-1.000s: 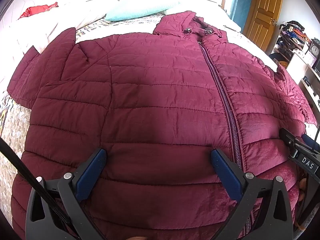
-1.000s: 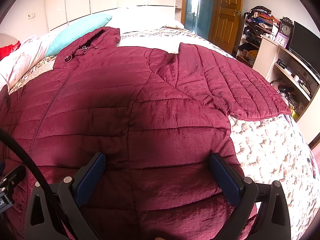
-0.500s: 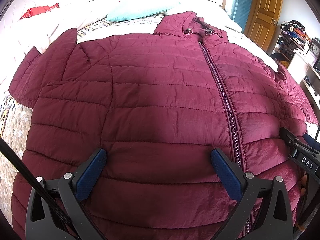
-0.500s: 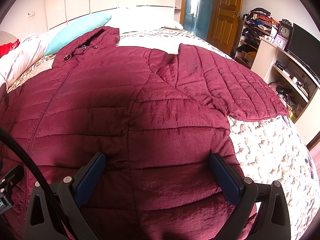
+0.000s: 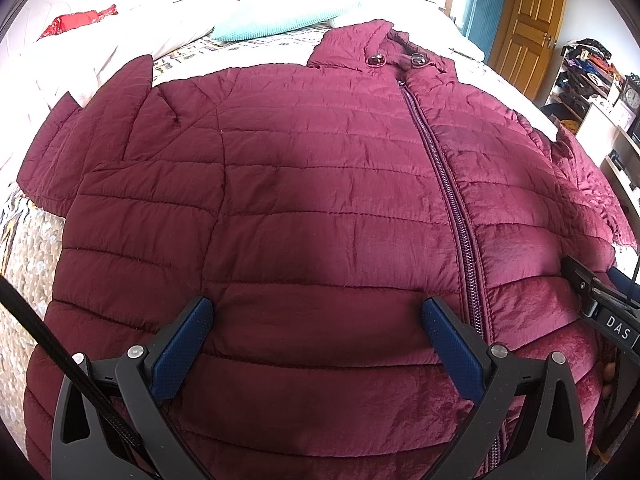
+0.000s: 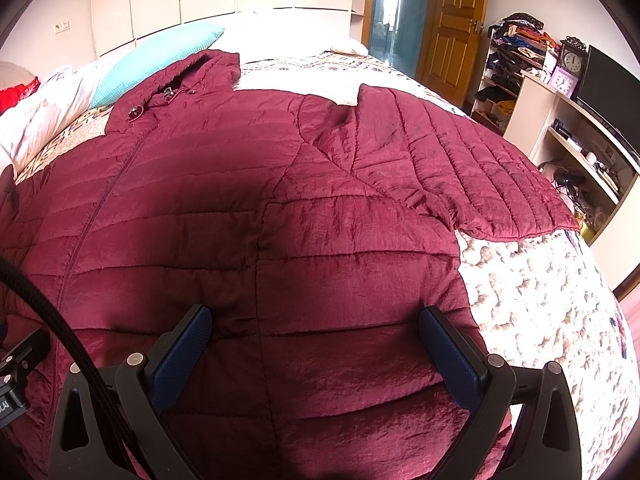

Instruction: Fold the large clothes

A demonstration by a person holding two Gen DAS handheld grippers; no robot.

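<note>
1. A maroon quilted jacket [image 5: 320, 184] lies front-up and zipped on a patterned bed [image 6: 540, 312], its hood toward the pillows and its hem nearest the two tools.
2. The left tool [image 5: 316, 320] hovers with its jaws spread wide and nothing between them, over the lower front just left of the zipper [image 5: 452, 200].
3. The right tool [image 6: 314, 322], equally agape and empty, hangs above the hem on the jacket's right side.
4. The jacket's long axis runs straight away from both tools; the right sleeve [image 6: 460, 176], splayed outward, lies nearer the right tool and looks the likelier first fold.
5. No containers hold anything relevant; shelving [image 6: 580, 152] stands beside the bed.
</note>
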